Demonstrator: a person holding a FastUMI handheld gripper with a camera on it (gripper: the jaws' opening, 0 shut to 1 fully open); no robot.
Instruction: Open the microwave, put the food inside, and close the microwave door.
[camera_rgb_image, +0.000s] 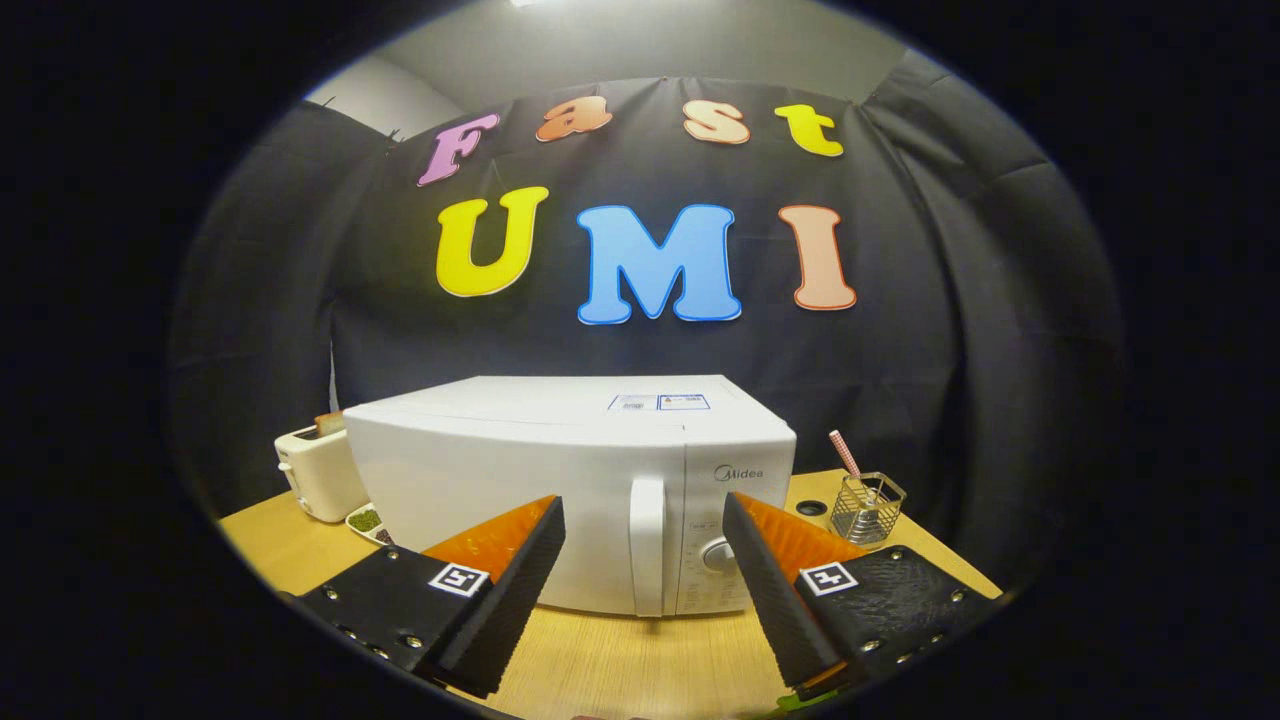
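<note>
Black cloth backs a wooden table (610, 665) carrying one white microwave (520, 480), door closed, with one vertical handle (647, 545) and one round knob (716, 553) on its front. One white toaster (318, 472) stands just left of it, a slice of bread (329, 424) poking from its top, and one dish of food (367, 521) sits between them. One wire basket (866, 507) holding one striped straw (845, 453) stands to the right. The gripper (642, 535) has its fingers spread wide, holding nothing, the handle in line between them

Microwave (570, 480) on the table (640, 660) — toaster (318, 470) behind-left, wire basket (867, 508) right, fingers (770, 580) apart before it.
</note>
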